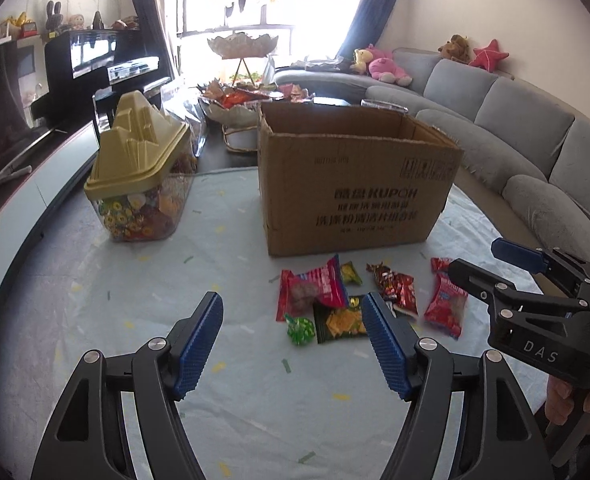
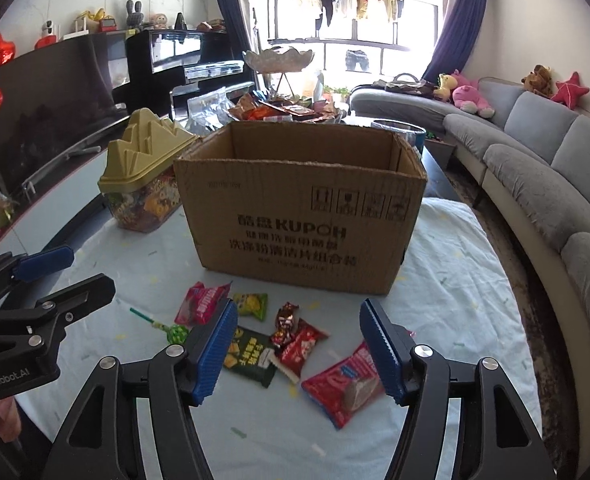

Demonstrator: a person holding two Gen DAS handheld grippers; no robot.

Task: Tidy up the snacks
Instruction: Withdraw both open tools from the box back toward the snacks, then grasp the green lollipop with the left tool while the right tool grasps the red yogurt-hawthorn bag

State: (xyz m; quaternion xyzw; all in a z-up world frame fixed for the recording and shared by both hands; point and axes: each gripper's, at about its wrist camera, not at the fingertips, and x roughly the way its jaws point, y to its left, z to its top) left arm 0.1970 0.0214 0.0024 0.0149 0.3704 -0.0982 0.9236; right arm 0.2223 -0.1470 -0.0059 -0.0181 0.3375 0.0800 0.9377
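Several snack packets lie on the pale tablecloth in front of an open cardboard box (image 1: 347, 188) (image 2: 295, 208). Among them are a red packet (image 1: 319, 288) (image 2: 201, 304), a dark green cracker packet (image 1: 339, 322) (image 2: 251, 356), a green lollipop (image 1: 301, 330) (image 2: 177, 334) and a second red packet (image 1: 447, 308) (image 2: 347, 388). My left gripper (image 1: 291, 300) (image 2: 91, 268) hangs open above the left of the pile, holding nothing. Open and holding nothing as well, my right gripper (image 2: 299, 306) (image 1: 474, 256) hovers over the right of the pile.
A clear candy jar with a yellow peaked lid (image 1: 143, 184) (image 2: 147, 168) stands left of the box. Behind the box a tiered shell-shaped bowl stand (image 1: 241, 76) (image 2: 279, 60) holds more snacks. A grey sofa (image 1: 515, 128) (image 2: 535, 168) curves along the right.
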